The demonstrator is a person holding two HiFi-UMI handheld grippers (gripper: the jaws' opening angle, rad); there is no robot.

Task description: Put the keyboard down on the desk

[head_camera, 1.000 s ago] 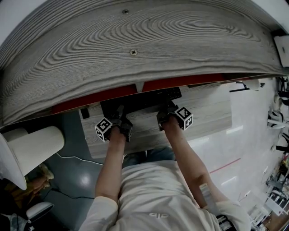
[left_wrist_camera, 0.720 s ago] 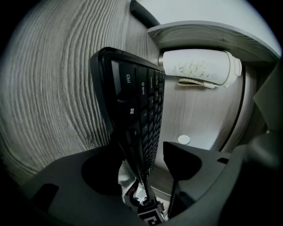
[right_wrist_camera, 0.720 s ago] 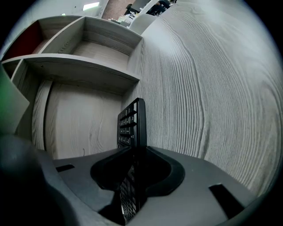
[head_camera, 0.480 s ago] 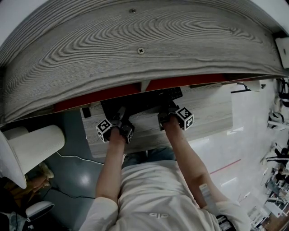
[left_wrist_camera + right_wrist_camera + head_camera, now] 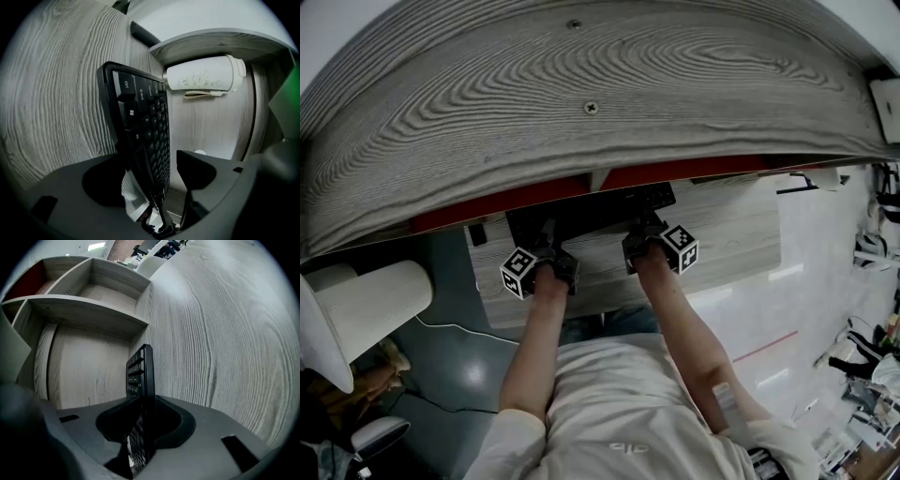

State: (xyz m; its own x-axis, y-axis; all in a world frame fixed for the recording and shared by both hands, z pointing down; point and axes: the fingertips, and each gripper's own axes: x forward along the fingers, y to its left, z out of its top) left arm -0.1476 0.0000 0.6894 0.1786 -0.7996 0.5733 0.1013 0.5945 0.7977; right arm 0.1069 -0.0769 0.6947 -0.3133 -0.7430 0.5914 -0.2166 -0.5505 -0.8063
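A black keyboard (image 5: 591, 208) lies along the grey wood desk (image 5: 731, 234), half hidden under the overhanging shelf. My left gripper (image 5: 546, 248) is at its near edge. In the left gripper view the keyboard (image 5: 140, 131) stands between the jaws of the left gripper (image 5: 152, 180). These jaws have just been opening: the right-hand one stands clear of the keys, so the left gripper is open. My right gripper (image 5: 645, 236) is further right along the same edge. In the right gripper view the right gripper (image 5: 143, 427) is shut on the thin edge of the keyboard (image 5: 139, 369).
A broad wood-grain shelf (image 5: 581, 94) overhangs the desk, with red panels (image 5: 516, 199) below it. A white lidded cup (image 5: 204, 79) stands beyond the keyboard's far end, under a shelf. Open shelf compartments (image 5: 89, 291) rise behind the desk. A white cylinder (image 5: 370, 309) is on the left.
Both grippers stay at the keyboard's near edge. The left gripper has shifted very slightly. The keyboard has not visibly moved.
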